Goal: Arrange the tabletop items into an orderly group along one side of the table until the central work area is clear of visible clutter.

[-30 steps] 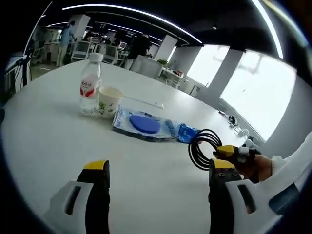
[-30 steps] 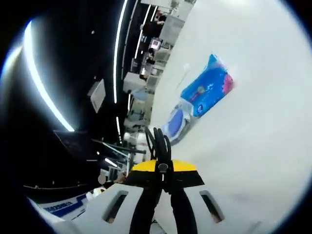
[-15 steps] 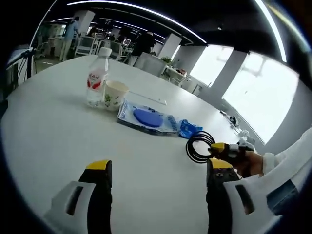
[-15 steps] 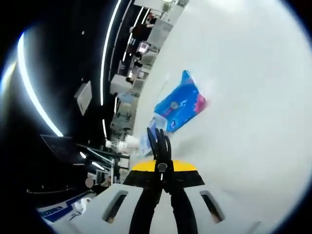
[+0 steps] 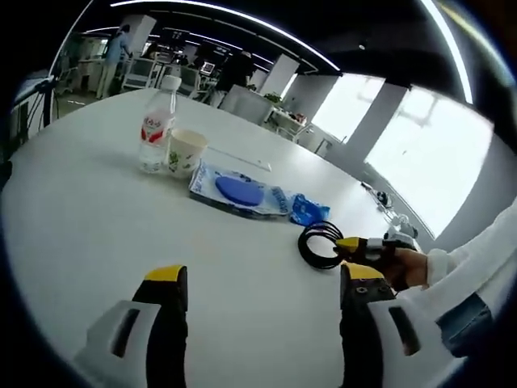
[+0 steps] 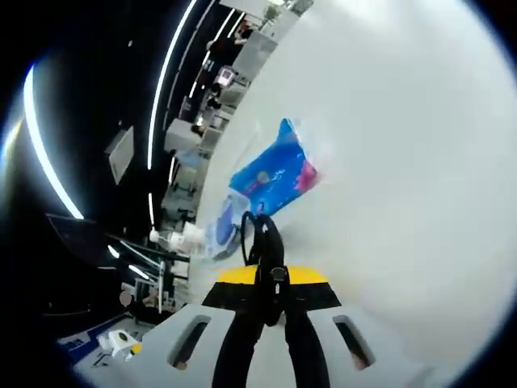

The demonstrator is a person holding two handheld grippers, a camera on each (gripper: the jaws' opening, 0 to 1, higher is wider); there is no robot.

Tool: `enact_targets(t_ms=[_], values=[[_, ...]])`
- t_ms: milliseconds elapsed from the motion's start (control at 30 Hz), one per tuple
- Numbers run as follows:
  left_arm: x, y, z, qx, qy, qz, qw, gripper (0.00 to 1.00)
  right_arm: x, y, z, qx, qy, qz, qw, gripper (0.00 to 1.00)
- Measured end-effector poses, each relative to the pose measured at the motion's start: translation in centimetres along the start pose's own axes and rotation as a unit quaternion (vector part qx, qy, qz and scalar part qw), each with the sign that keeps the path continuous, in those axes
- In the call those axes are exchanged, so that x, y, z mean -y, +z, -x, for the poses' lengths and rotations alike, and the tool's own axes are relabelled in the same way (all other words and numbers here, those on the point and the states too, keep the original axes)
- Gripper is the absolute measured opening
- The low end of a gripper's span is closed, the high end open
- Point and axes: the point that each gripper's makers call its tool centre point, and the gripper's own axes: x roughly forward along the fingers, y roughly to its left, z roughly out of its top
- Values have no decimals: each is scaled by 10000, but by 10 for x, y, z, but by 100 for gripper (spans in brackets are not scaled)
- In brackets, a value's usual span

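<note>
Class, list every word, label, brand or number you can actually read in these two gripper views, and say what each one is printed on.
None can be read.
Water bottle: red label with white marks, too blurred.
Paper cup: green pattern, no legible text.
Clear packet with blue disc: print too small.
Blue packet: white and pink print, blurred.

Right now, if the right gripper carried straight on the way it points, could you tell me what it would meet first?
Probably the small blue packet: it lies just beyond the black cable coil clamped in the right gripper, though depth is hard to judge.
</note>
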Motion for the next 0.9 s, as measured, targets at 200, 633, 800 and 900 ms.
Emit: enact_targets(t_ms=[200,633,800,900], values=[[3,-1,2,7,-63,-29,10000,78,20,8,-3,73,-307,387,9988,12],[0,-3,7,-13,-72,-39,10000,76,34,13,-2,176,-582,868,9944,21],[-8,-4,5,-87,10,-36,10000,76,31,16,3,230,-701,1202,9900,28],[-12,0,6,-83,1,-60,9999,76,27,16,8,280,-683,1542,9853,30]])
